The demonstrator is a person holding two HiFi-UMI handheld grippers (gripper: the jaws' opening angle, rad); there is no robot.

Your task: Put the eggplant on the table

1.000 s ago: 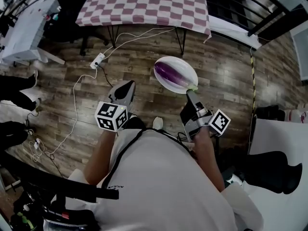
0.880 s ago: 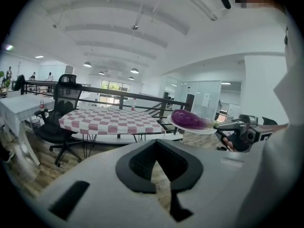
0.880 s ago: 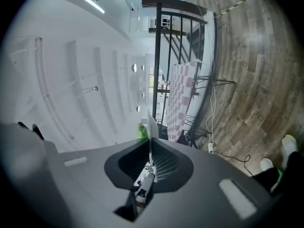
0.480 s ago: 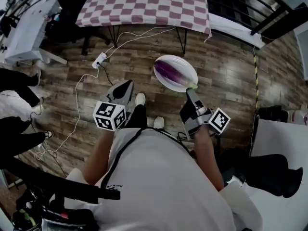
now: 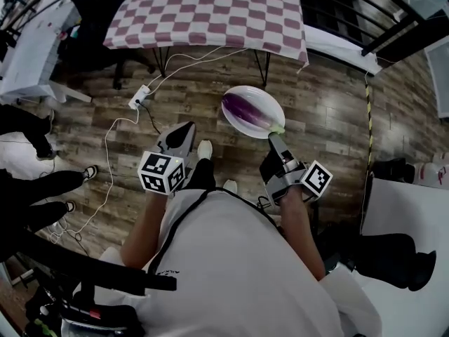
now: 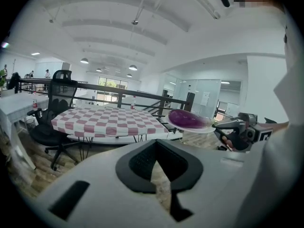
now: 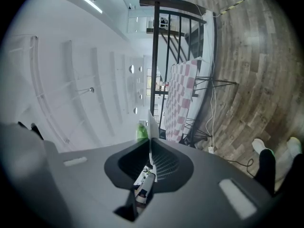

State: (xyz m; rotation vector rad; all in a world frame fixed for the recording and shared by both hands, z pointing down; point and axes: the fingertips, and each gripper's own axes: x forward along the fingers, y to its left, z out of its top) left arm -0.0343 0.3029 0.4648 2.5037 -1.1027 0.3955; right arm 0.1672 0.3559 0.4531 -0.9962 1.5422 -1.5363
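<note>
Purple eggplant [image 5: 247, 109]: we see it lying on a white plate [image 5: 272, 102], held in the air above the wood floor [image 5: 330, 111], short of the checked table [image 5: 210, 9] at 12 o'clock in the head view.
Long axis: in the head view it runs from 10 o'clock to 4 o'clock across the plate. The green stem [image 5: 279, 128] points to 4 o'clock, at the right gripper [image 5: 272, 137], and the rounded purple end points toward the table.
Right gripper: pinching the plate's near rim at its 5 o'clock edge. Its own view shows the rim edge-on between the jaws.
Left gripper [image 5: 184, 128]: jaws pressed together on nothing, apart from the plate at its 8 o'clock.
Risk, tilt: we judge the single rim grip the weak point. The plate overhangs the jaws, so a sag or twist could roll the eggplant off sideways, across its axis.
Risk, floor: a white cable [image 5: 116, 128] trails at 9 o'clock, a trip hazard near our feet [image 5: 204, 148].
Risk, set-down: the plate could clip the table edge.
</note>
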